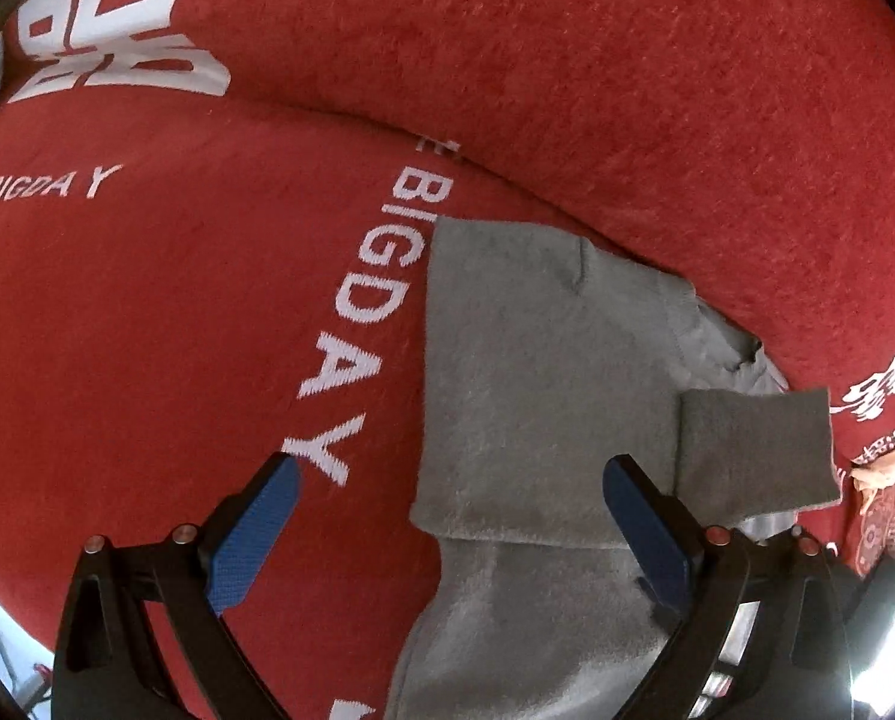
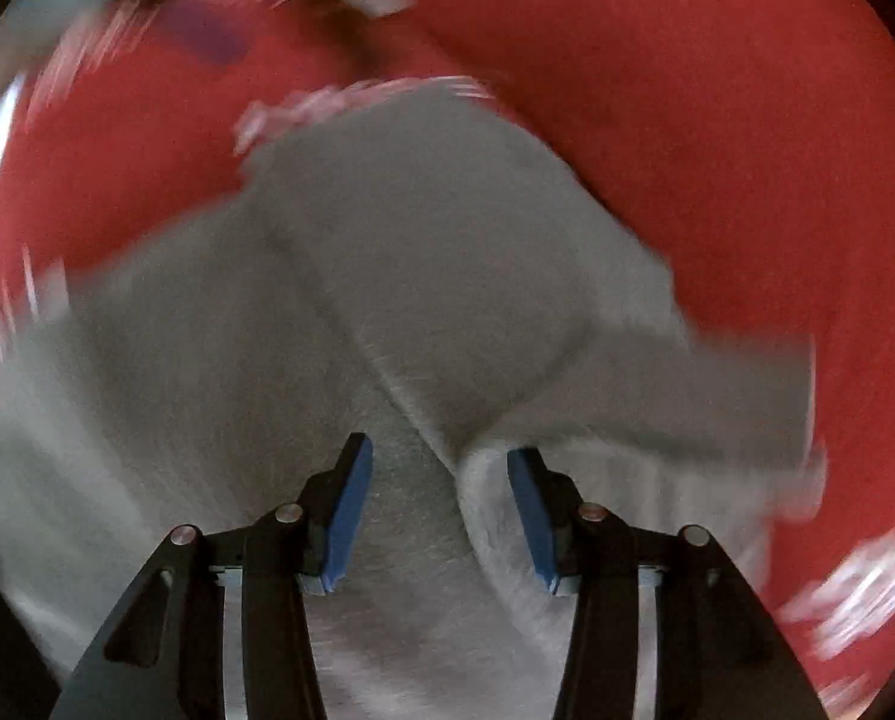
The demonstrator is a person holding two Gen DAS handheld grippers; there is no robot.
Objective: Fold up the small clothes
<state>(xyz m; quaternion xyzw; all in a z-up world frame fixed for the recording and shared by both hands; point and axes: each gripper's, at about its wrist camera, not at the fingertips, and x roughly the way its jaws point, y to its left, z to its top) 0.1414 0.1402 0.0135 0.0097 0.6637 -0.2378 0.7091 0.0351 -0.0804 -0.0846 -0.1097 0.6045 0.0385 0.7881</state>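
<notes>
Your left gripper [image 1: 450, 483] and right gripper [image 2: 440, 468] both hover with jaws released — over the grey sweater [image 1: 537, 372] on the red blanket [image 1: 627, 90].

**Blur and cut-offs**

The right wrist view is smeared: the grey garment [image 2: 423, 276] has soft edges, and the white print on the red cover [image 2: 717, 120] is unreadable streaks. In the left wrist view the garment runs off the bottom edge, and the pale object [image 1: 885, 468] at right is too small to tell.
</notes>
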